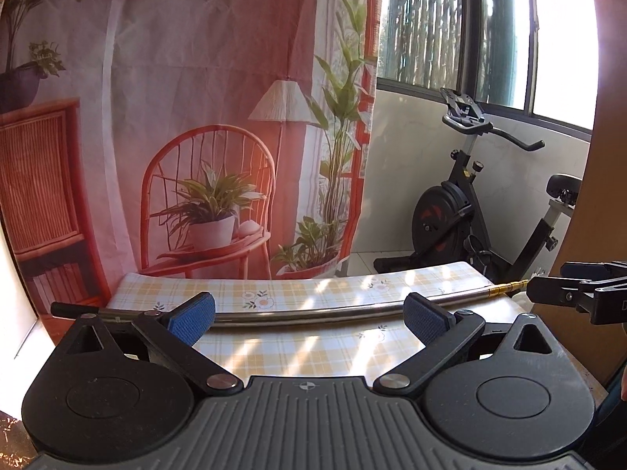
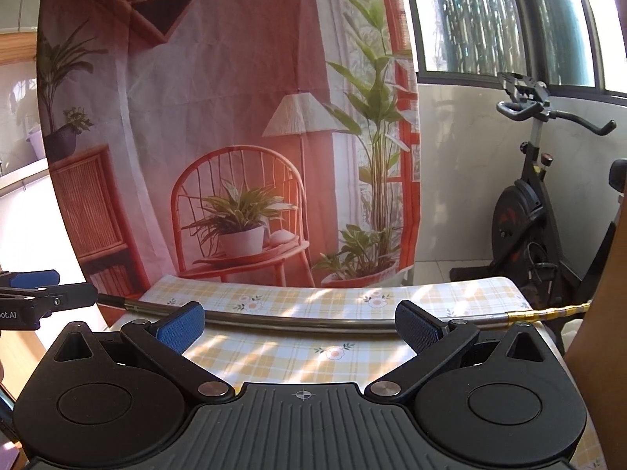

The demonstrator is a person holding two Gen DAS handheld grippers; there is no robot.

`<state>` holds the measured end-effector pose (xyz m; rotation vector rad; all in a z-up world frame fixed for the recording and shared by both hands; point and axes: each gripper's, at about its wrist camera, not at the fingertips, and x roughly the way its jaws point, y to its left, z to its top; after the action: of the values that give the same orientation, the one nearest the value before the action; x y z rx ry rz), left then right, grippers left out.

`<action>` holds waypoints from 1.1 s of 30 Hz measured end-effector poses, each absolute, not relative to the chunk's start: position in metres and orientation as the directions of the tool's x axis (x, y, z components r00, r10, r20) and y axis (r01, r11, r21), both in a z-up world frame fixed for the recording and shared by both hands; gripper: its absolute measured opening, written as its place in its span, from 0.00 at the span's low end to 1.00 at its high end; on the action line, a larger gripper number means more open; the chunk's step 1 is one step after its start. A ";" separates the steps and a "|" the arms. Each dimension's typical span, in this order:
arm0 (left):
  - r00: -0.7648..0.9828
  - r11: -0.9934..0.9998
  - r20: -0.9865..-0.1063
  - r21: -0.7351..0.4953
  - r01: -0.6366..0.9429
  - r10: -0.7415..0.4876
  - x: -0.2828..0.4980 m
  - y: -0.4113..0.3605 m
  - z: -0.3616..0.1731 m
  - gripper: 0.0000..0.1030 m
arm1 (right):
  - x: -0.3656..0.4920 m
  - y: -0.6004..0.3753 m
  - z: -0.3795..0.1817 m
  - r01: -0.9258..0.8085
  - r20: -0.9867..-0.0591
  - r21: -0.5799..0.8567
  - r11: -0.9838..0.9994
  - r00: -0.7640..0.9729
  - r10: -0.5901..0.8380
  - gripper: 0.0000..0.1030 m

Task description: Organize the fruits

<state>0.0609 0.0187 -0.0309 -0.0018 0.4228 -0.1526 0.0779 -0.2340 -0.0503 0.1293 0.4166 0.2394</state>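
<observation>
Glossy metal rod (image 1: 305,315) on matt checked tablecloth (image 1: 298,348).

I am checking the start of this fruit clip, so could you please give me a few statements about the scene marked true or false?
1. Both hand-held grippers, left and right, are open. True.
2. The left hand-held gripper holds an apple. False: it holds nothing, and no fruit is in view.
3. A metal rod lies across the table. True.
4. The tablecloth is plain blue. False: it is yellow and white check with flowers.
5. An exercise bike stands by the window. True.
</observation>
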 end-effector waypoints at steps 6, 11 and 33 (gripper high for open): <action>0.935 0.989 -0.324 -0.016 0.148 -0.145 0.045 0.005 0.003 1.00 | 0.061 -0.247 -0.014 -0.198 -0.289 0.159 0.967 0.927 0.237 1.00; 0.948 0.989 -0.287 -0.002 0.146 -0.140 0.034 -0.003 0.014 1.00 | 0.049 -0.248 0.000 -0.189 -0.257 0.131 0.973 0.942 0.218 1.00; 0.948 0.988 -0.286 0.011 0.153 -0.144 0.033 0.000 0.017 1.00 | 0.042 -0.248 0.004 -0.175 -0.247 0.143 0.974 0.947 0.206 1.00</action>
<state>0.0335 0.0003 0.0172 0.0326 0.2883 -0.1509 0.0417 -0.2482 0.0043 0.1198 0.2638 0.1946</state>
